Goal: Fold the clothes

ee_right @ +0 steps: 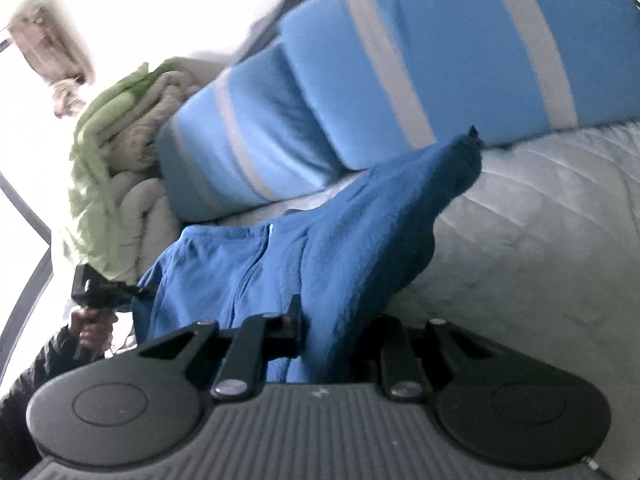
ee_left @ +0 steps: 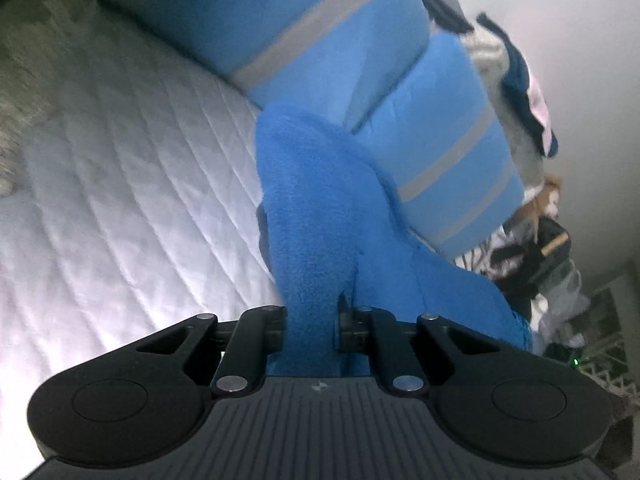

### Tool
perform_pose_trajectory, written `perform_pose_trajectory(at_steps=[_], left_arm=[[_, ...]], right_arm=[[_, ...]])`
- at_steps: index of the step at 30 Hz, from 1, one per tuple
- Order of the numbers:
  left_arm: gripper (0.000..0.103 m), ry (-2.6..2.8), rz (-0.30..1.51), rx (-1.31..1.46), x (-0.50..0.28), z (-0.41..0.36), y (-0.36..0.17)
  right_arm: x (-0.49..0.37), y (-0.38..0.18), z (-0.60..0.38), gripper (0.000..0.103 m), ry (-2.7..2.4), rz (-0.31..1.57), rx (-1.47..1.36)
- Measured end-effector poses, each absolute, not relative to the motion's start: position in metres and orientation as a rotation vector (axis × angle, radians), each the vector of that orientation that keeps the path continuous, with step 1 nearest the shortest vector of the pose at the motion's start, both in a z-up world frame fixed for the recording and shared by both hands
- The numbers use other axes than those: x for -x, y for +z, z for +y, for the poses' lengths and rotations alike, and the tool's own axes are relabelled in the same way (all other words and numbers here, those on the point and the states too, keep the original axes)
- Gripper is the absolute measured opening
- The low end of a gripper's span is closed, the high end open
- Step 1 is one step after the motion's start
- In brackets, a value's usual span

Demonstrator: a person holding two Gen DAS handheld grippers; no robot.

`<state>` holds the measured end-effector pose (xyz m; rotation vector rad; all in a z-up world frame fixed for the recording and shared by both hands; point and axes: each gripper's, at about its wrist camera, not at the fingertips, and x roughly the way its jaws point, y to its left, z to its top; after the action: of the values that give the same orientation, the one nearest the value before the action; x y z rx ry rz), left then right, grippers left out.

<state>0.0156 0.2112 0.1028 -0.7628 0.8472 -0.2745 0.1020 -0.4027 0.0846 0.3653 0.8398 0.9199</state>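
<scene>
Lifting over the quilted bed (ee_left: pixel 120 200), below striped pillows (ee_right: pixel 256 136), the blue garment (ee_right: pixel 320 240) hangs between both: left hand-held gripper (ee_left: pixel 310 322) and right hand-held gripper (ee_right: pixel 324 328) each pinch fabric, probably mid-fold; next needs edges aligned.

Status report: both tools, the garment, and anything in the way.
Left tool shut on blue garment. Right tool shut on it too. Garment held up over the white quilt. Striped pillows close behind.

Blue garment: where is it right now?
The blue garment hangs between both hand-held grippers, left and right, each clamped on it, above the white quilted bed in front of the striped blue pillows.
</scene>
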Motion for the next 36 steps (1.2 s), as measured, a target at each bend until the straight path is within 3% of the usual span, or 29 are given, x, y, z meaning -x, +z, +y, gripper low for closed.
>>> perform_pose_trajectory(at_steps=[12, 14, 15, 16, 17, 18, 19, 21, 23, 25, 36], left_arm=[[0.012, -0.051, 0.702, 0.684, 0.036, 0.32, 0.211], [0.014, 0.001, 0.705, 0.646, 0.038, 0.339, 0.223], [0.02, 0.05, 0.728, 0.599, 0.034, 0.347, 0.222], [0.028, 0.113, 0.757, 0.557, 0.029, 0.356, 0.219], [0.035, 0.202, 0.796, 0.529, 0.023, 0.363, 0.209], [0.037, 0.285, 0.833, 0.506, 0.018, 0.367, 0.198], [0.042, 0.368, 0.868, 0.483, 0.012, 0.372, 0.187], [0.048, 0.48, 0.86, 0.396, 0.009, 0.372, 0.175], [0.062, 0.522, 0.805, 0.313, 0.012, 0.365, 0.171], [0.066, 0.522, 0.767, 0.265, 0.015, 0.358, 0.172], [0.071, 0.497, 0.753, 0.18, 0.027, 0.318, 0.167]], right_arm=[[-0.1, 0.102, -0.272, 0.018, 1.095, 0.777, -0.464], [-0.105, 0.1, -0.246, 0.018, 1.117, 0.782, -0.483], [-0.109, 0.096, -0.231, 0.021, 1.108, 0.794, -0.484], [-0.112, 0.093, -0.223, 0.041, 1.085, 0.802, -0.477], [-0.113, 0.089, -0.22, 0.054, 1.05, 0.806, -0.464], [-0.114, 0.086, -0.217, 0.081, 1.016, 0.81, -0.451], [-0.115, 0.083, -0.214, 0.094, 0.981, 0.813, -0.437], [-0.117, 0.077, -0.208, 0.103, 0.912, 0.82, -0.41], [-0.12, 0.07, -0.201, 0.103, 0.843, 0.825, -0.384], [-0.122, 0.064, -0.195, 0.103, 0.773, 0.83, -0.357], [-0.087, 0.041, -0.252, 0.103, 0.702, 0.836, -0.314]])
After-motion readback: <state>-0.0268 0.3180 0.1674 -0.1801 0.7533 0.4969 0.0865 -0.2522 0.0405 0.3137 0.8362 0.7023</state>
